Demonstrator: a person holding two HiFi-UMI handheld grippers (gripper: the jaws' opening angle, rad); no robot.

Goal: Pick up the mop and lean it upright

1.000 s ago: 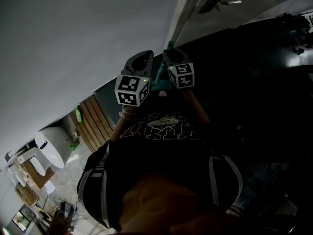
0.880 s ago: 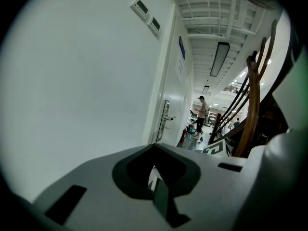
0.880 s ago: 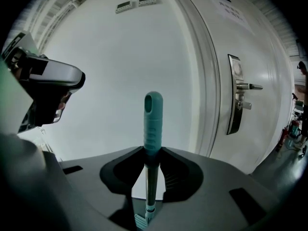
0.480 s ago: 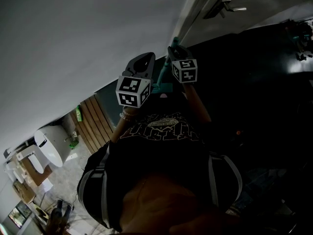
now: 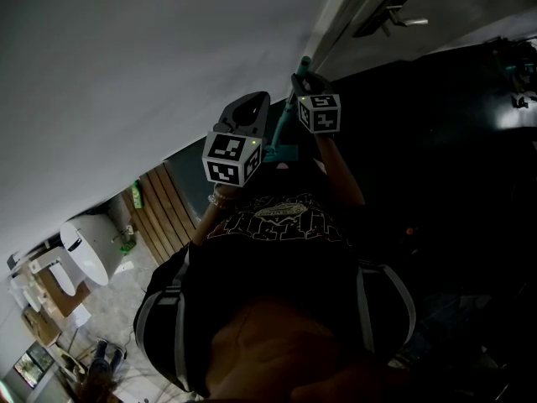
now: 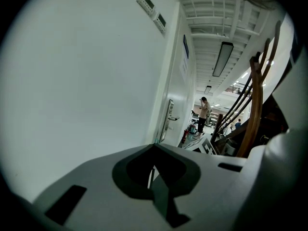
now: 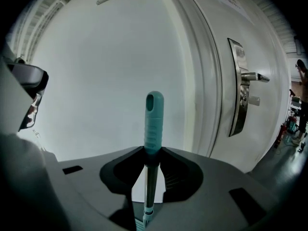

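Observation:
The mop's teal handle grip [image 7: 153, 121] stands upright between the jaws of my right gripper [image 7: 153, 154], which is shut on it; the metal shaft [image 7: 149, 186] runs down below. In the head view the teal handle [image 5: 288, 117] rises beside the right gripper [image 5: 305, 81], close to the white wall and the door frame. A teal mop fitting [image 5: 282, 150] shows lower on the shaft. My left gripper [image 5: 248, 106] is just left of the handle, apart from it. Its jaws [image 6: 155, 168] are shut with nothing between them. The mop head is hidden.
A white door with a metal lever handle [image 7: 244, 94] stands right of the mop, also in the head view [image 5: 394, 17]. The white wall [image 5: 126, 74] fills the left. Wooden slats [image 5: 164, 204] and a white rounded fixture [image 5: 84, 254] lie below. A person [image 6: 204, 113] stands down the corridor.
Both grippers have drifted slightly up and right in the head view, carrying the mop handle closer to the door frame. Neither gripper's state has changed.

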